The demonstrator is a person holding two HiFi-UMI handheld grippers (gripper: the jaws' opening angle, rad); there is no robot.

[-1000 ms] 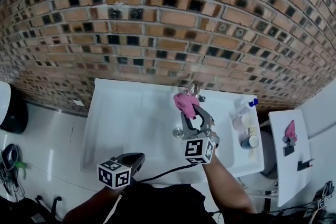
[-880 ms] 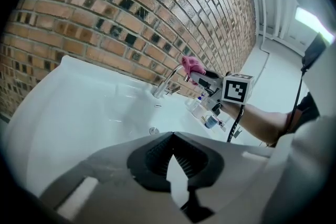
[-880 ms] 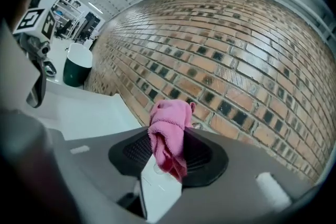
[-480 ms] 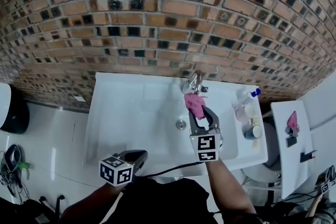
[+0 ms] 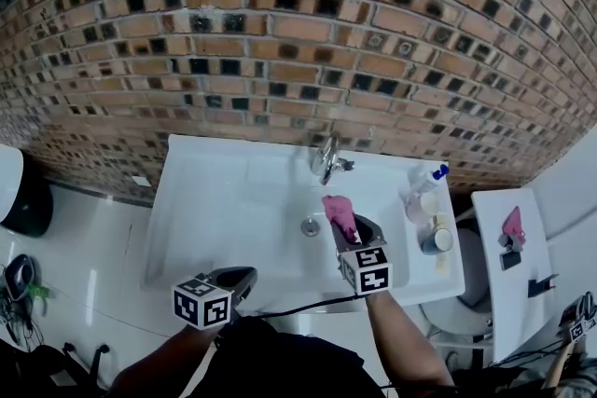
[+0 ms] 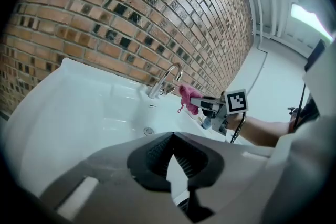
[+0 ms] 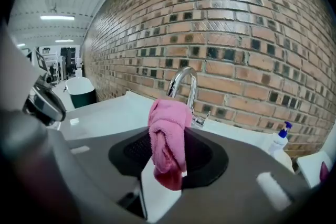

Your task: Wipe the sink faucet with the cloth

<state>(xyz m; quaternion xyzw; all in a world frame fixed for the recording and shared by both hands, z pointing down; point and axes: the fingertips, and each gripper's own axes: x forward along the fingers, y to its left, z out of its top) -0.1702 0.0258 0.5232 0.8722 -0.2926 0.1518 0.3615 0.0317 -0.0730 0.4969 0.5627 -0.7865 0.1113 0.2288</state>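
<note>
A chrome faucet (image 5: 326,158) stands at the back rim of the white sink (image 5: 201,200). My right gripper (image 5: 346,231) is shut on a bunched pink cloth (image 5: 337,210), held over the basin a short way in front of the faucet and apart from it. In the right gripper view the cloth (image 7: 168,136) sticks up between the jaws, with the faucet (image 7: 185,81) just behind it. My left gripper (image 5: 233,282) hangs at the sink's near edge, shut and empty. The left gripper view shows the faucet (image 6: 165,78) and the cloth (image 6: 186,96) from the side.
A drain (image 5: 310,226) lies in the basin left of the cloth. A spray bottle (image 5: 424,186) and small cups (image 5: 435,240) stand on the sink's right ledge. A brick wall (image 5: 298,42) rises behind. At the right stands a small white table (image 5: 508,294) holding another pink item (image 5: 512,225).
My right gripper has drawn back from the faucet toward me, carrying the pink cloth; it was against the faucet a second ago. The left gripper has stayed put.
</note>
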